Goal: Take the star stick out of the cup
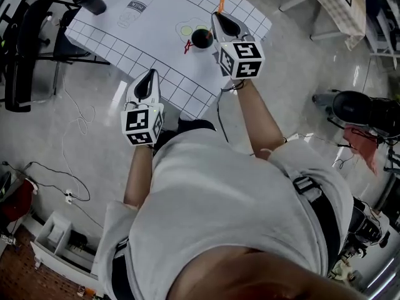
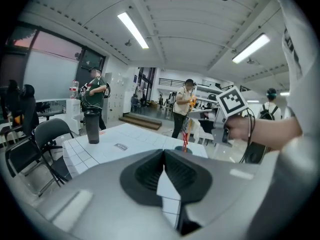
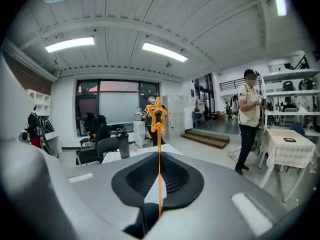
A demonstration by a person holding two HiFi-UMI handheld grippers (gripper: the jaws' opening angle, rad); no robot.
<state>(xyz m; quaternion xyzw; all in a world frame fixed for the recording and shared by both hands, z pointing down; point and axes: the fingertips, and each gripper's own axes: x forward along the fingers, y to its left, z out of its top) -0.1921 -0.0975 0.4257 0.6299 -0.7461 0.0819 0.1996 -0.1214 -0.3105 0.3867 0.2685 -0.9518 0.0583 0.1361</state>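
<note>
right gripper (image 3: 159,155) clamped on orange star stick (image 3: 157,116), left gripper (image 2: 164,152) closed, empty

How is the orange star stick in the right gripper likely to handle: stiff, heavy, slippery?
The star stick looks thin yet stands straight, so it is probably stiff and light. Pinched at one spot by the right gripper, it may pivot.

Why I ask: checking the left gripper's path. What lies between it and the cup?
Only bare gridded tabletop, seen in the head view, between the left gripper and the cup.
</note>
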